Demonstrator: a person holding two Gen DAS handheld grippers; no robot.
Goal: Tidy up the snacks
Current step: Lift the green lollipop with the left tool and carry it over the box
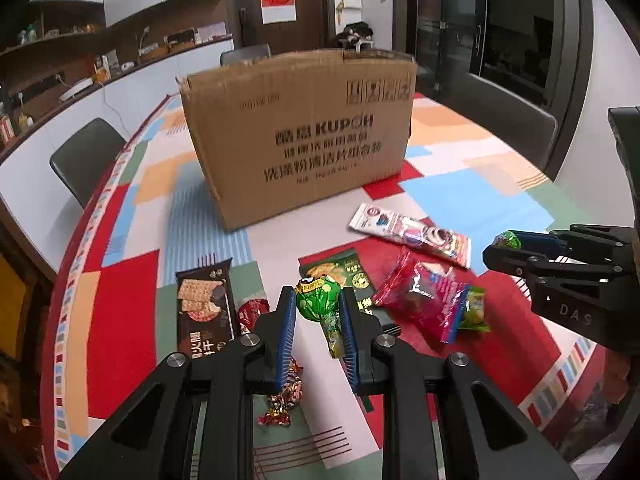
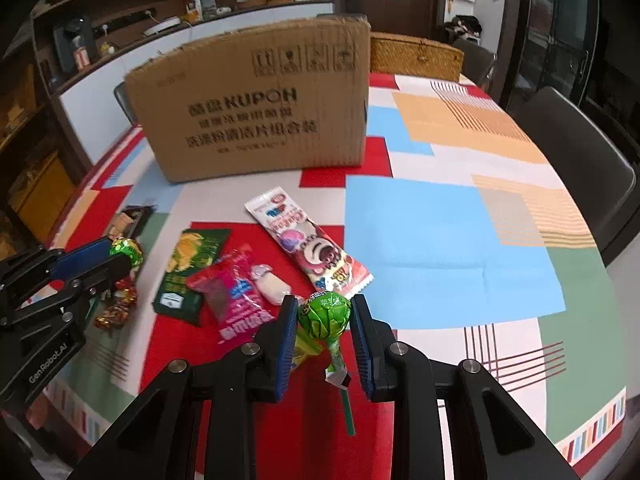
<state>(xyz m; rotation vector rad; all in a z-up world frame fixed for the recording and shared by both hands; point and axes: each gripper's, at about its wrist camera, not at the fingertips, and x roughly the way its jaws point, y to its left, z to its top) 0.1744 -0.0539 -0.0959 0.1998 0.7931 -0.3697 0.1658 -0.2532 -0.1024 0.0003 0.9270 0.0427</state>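
My left gripper (image 1: 318, 300) is shut on a green lollipop (image 1: 318, 298), held above the table; it also shows in the right wrist view (image 2: 120, 256). My right gripper (image 2: 324, 312) is shut on a second green lollipop (image 2: 325, 315), stick pointing down; it shows at the right of the left wrist view (image 1: 502, 246). A brown cardboard box (image 1: 298, 132) stands upright behind the snacks. On the cloth lie a white-pink long packet (image 2: 308, 244), a pink packet (image 2: 236, 300), a dark green packet (image 2: 188, 272), a dark biscuit packet (image 1: 204, 306) and foil candies (image 1: 282, 400).
The table has a colourful patchwork cloth (image 2: 448, 240). Dark chairs (image 1: 86, 158) stand around it. A woven basket (image 2: 416, 58) sits behind the box at the right. A counter with shelves runs along the left wall.
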